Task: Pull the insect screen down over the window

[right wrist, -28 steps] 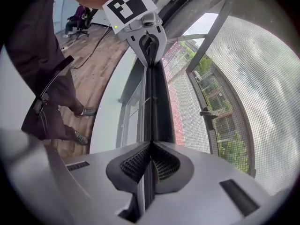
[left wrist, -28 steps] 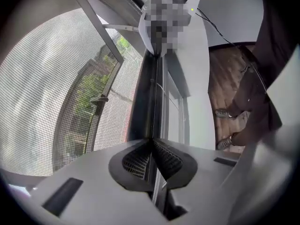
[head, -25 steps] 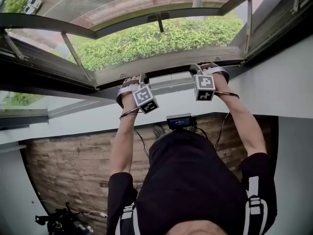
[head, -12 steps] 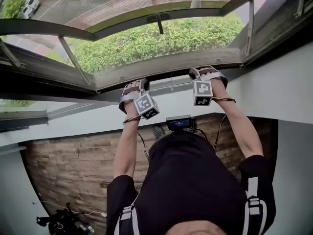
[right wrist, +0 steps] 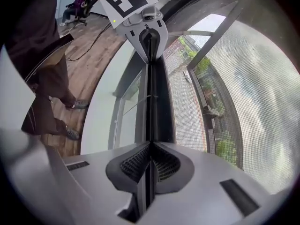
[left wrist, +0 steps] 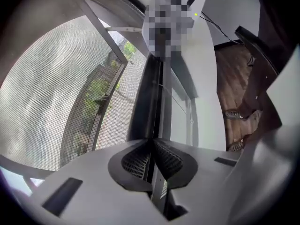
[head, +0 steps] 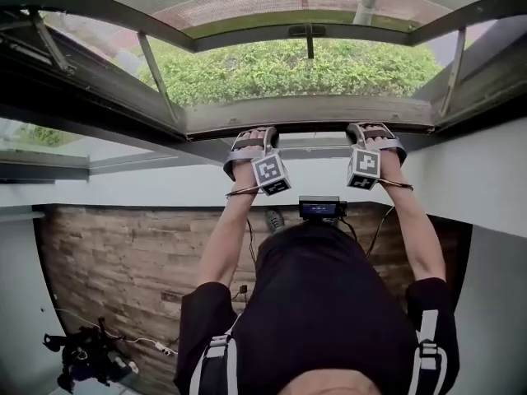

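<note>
The insect screen's dark bottom bar point(head: 309, 130) runs level across the window opening, and grey mesh point(left wrist: 42, 102) point(right wrist: 262, 78) stretches away from it. My left gripper point(head: 251, 138) point(left wrist: 151, 143) is shut on a thin lip of this bar point(left wrist: 157, 102) left of the middle. My right gripper point(head: 369, 130) point(right wrist: 150, 145) is shut on the same bar point(right wrist: 151, 102) further right. In each gripper view the other gripper's marker cube shows at the far end of the bar. Both of the person's arms reach up to it.
Window sashes point(head: 82, 72) point(head: 469, 64) stand open outward at left and right, with a green hedge point(head: 296, 68) outside. A white wall point(head: 123, 188) lies below the sill. A small screen device point(head: 321, 208) sits at the person's front. A dark object point(head: 82, 356) and cables lie on the wooden floor.
The head camera has swung, so window and arms sit further right and lower in the picture. Both grippers stay shut on the bar in about the same place.
</note>
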Motion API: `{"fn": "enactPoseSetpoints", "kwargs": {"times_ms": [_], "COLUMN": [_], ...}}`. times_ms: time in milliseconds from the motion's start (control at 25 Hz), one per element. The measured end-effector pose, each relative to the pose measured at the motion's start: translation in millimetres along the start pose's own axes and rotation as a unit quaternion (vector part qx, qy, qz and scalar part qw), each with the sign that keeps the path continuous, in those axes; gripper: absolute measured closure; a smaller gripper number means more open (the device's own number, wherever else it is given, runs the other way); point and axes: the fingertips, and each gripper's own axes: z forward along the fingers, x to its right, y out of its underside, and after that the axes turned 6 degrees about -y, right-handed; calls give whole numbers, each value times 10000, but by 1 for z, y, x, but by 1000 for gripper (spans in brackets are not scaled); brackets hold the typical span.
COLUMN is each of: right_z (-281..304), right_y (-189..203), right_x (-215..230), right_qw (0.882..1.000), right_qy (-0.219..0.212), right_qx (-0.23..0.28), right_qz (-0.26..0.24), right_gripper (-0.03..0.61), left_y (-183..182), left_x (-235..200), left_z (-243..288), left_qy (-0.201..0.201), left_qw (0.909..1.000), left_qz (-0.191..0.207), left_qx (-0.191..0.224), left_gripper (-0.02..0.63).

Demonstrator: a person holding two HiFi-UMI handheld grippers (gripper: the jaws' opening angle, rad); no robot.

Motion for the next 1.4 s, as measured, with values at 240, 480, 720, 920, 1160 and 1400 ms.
{"fn": "enactPoseSetpoints", "kwargs": {"times_ms": [240, 480, 720, 920, 1160, 1400], "right_z": [6, 9, -18, -22, -37, -72], "right_y": [-4, -10, -6, 12, 17, -9], "right_x": [3, -3, 2, -13, -17, -13], "right_qw": [9993, 9976, 9962, 9948, 9851, 9411], "right_qy": [315, 498, 849, 574, 294, 189], "right_qx": [-171, -257, 9, 201, 645, 2065], "right_qz": [-137, -405, 194, 821, 1566, 2670], "right_gripper": [557, 555, 555, 555, 555, 555], "left_y": [9, 17, 13, 7, 2, -25], "left_x": [-3, 1, 4, 11, 6, -1], "left_z": [3, 1, -2, -2, -26, -76], "left_qy": [-228, -278, -254, 225, 283, 263], "left_qw": [9997, 9996, 9996, 9994, 9952, 9321], "left_qz": [70, -32, -44, -247, -932, -3396], "left_qx": [1, -42, -131, -5, 136, 1233], "left_gripper": [586, 581, 580, 499, 460, 462]}}
